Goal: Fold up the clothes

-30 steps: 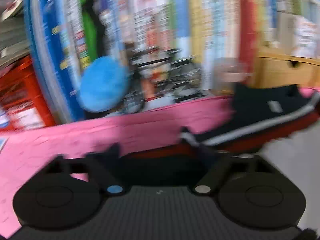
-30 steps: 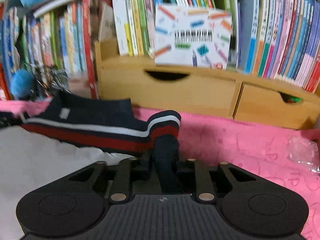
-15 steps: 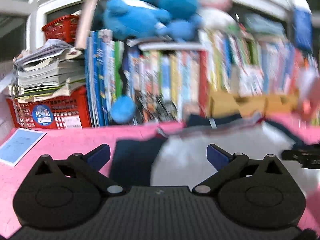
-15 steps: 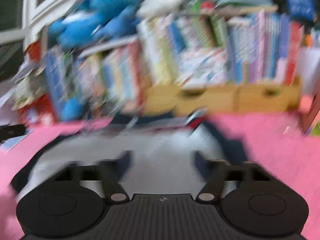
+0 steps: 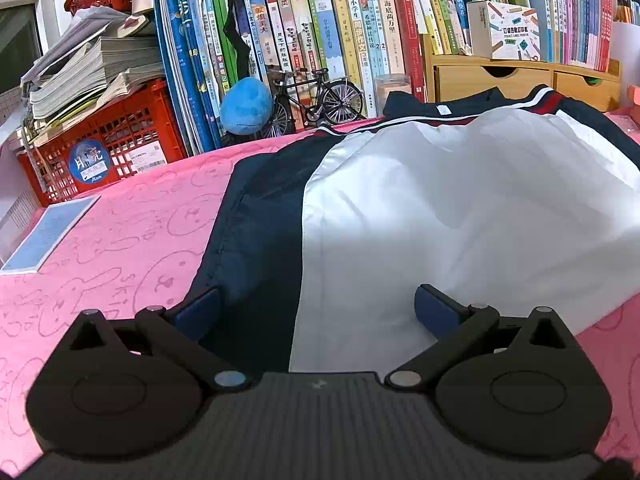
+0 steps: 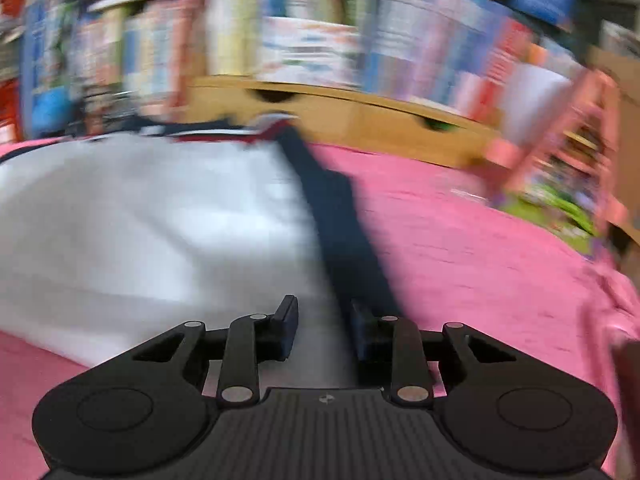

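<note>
Jacket [image 5: 440, 200] | lies just ahead of left hand-held gripper [image 5: 316, 312] | fingers spread

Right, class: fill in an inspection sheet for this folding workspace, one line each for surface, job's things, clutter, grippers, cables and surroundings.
Surface: pink patterned cloth, mostly flat.
Job's things: white and navy garment lying spread out, collar toward the books.
Clutter: blue card at the cloth's left edge; blue plush; model bicycle.
Grippers: left gripper jaws wide open at the garment's near hem; right gripper jaws apart at the navy edge, view blurred.
Cables: nothing seen.
Surroundings: books, red crate, wooden drawers.
</note>
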Motion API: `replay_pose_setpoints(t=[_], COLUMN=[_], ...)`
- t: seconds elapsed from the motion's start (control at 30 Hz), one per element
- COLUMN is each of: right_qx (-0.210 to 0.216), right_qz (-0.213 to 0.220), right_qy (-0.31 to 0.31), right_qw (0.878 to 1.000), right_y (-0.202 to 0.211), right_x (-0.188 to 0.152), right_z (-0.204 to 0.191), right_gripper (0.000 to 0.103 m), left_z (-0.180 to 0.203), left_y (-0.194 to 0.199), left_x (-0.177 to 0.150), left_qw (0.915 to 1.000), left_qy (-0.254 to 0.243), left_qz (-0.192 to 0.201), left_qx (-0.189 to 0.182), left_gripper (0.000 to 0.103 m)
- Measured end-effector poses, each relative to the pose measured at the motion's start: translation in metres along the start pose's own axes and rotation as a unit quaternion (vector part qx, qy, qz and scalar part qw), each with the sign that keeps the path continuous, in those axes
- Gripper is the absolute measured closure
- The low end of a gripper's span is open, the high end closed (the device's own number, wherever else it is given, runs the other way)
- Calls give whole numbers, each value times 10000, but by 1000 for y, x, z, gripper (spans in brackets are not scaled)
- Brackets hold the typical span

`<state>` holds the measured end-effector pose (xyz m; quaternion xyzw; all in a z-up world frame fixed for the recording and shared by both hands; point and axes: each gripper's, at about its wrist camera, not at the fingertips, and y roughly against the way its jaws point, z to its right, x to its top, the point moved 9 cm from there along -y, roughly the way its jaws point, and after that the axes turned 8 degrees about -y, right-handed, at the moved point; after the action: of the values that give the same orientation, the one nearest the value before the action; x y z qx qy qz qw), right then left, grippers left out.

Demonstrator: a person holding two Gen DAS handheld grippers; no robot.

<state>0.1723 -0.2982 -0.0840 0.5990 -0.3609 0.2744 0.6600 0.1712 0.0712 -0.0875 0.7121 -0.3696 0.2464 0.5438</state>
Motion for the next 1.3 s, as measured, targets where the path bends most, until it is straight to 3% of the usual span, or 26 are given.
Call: replay_pose_setpoints(t=[0.07,0.1,0.2,0.27,0.33,0.43,0.57,0.6,0.73,0.83,0.9,0.97,1.03,1.13,1.3], right_qx=[-242,-239,-159,-140,-99,523,1268,1559,1730,2361,2353,2050,1601,1000,1230], right_qz=[-75,-80,-142,-180,-176,23,150,141,503,144,-80,-199,-263,-284,-357], right_qy=[-156,-277,-702,-989,-1265,-1508,-598,-251,92,394,529,553,283,-165,-942], right_qw=[9996,9993,9973,9948,9918,9872,9900,9874,9836,9708,9704,9770,9863,9944,9873], right_y=[0,1,3,5,10,29,49,52,56,43,23,-4,-36,-82,-105], right_x=[-4,-5,-10,-9,-5,12,30,30,45,43,39,41,50,66,89], right_z=[24,31,50,53,53,25,-57,-83,-155,-209,-229,-226,-197,-145,-114], right_gripper=[66,54,49,50,65,68,71,79,81,81,81,84,88,103,101], left_z=[-1,-1,-2,-3,-3,-3,-3,-3,-4,-5,-5,-5,-5,-5,-7], left_y=[0,-1,-1,-2,-1,-2,-1,-1,-1,-2,-2,-2,-3,-3,-4], left_x=[0,0,0,0,1,1,1,1,1,0,0,1,0,0,0], left_qw=[10000,10000,10000,10000,10000,10000,10000,10000,10000,9999,9998,9998,9997,9995,9994], left_qy=[-3,4,26,30,24,26,35,39,82,125,155,162,176,203,244], left_qz=[4,3,10,11,16,22,30,30,21,10,3,1,-3,-9,-17], left_qx=[4,-2,-16,-20,-9,-2,1,-2,-39,-85,-113,-125,-160,-222,-260], left_gripper=[0,0,0,0,0,0,0,0,0,0,0,0,0,0,0])
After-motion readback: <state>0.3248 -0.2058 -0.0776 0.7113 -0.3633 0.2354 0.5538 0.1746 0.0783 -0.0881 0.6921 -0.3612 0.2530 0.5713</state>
